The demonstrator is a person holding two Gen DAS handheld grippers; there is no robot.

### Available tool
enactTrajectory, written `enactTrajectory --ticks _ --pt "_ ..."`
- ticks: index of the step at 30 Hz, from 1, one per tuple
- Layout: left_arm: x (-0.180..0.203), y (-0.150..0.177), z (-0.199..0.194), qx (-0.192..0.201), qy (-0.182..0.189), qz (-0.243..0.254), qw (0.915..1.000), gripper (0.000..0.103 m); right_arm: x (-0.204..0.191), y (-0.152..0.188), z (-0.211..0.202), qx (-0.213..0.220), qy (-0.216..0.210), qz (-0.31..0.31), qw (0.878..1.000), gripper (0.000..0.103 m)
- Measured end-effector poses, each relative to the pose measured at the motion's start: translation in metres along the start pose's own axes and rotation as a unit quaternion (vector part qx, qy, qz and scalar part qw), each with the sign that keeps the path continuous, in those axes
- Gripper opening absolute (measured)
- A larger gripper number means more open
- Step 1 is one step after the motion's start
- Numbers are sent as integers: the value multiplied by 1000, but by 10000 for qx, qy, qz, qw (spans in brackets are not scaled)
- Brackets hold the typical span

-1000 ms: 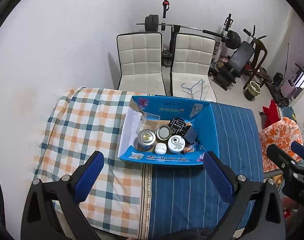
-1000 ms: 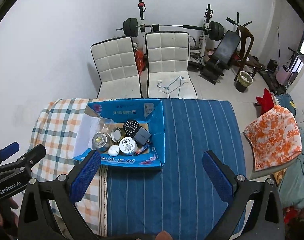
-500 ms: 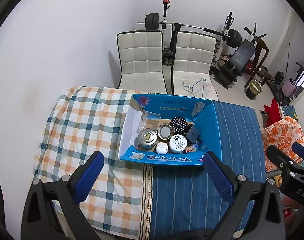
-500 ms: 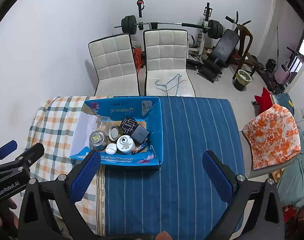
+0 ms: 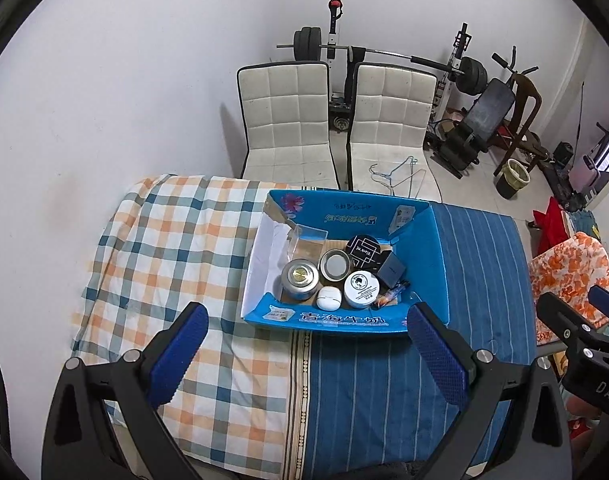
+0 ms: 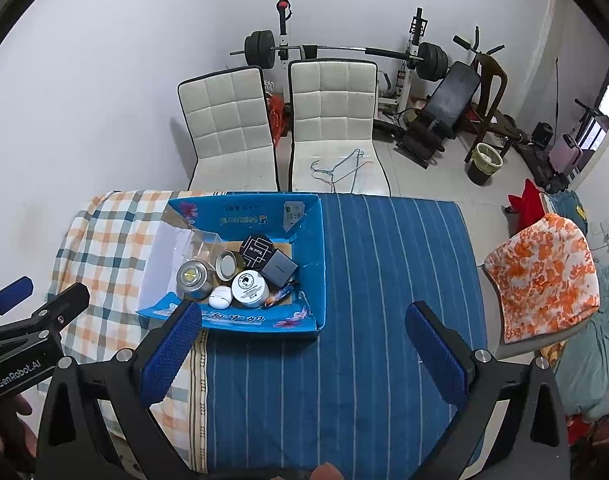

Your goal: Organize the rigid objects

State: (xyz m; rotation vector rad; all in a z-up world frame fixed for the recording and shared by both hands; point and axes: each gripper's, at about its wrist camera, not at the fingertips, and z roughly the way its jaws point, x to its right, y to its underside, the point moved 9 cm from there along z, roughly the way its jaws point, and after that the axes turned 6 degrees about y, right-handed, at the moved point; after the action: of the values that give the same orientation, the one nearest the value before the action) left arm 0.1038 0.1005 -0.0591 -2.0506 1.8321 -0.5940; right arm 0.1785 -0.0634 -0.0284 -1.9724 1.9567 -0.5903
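Rigid objects sit gathered inside the blue cardboard box (image 5: 344,320), which stands mid-surface where the checked cloth (image 5: 176,248) meets the striped blue cloth (image 6: 384,280), toward the far edge. Going down in size: a silver tin (image 5: 299,278) by the box's left wall, a white round jar (image 5: 361,289) at its near wall, a black round case (image 5: 363,249) further back, an open metal lid (image 5: 334,264), a dark square box (image 5: 391,269), a white pebble-shaped case (image 5: 328,298) and a small orange-and-blue packet (image 5: 390,295).

Both the left tongs (image 5: 304,356) and right tongs (image 6: 304,356) stand wide apart and hold nothing, hovering above the near edge. With everything already boxed and the cloths bare, this fits either items waiting to be sorted out or a finished gathering. Any pick, I judge, should come straight down between neighbours, since the pieces touch; round metal may slip.

Only the right-wrist view shows the box's right wall clear of striped cloth and a hand (image 6: 8,440) at the lower left; the left-wrist view shows more checked cloth.
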Motion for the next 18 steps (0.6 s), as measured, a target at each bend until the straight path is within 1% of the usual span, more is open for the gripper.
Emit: enactTrajectory --ticks 3,12,18 --pt "1 1 -1 7 36 7 10000 102 0 -1 -1 37 23 -2 10000 103" --pt "-1 -5 -3 115 -40 82 9999 102 2 -4 -5 95 50 -46 9999 103" --pt "-1 -6 -2 84 -6 75 9999 102 2 -3 -6 77 59 -42 9999 103"
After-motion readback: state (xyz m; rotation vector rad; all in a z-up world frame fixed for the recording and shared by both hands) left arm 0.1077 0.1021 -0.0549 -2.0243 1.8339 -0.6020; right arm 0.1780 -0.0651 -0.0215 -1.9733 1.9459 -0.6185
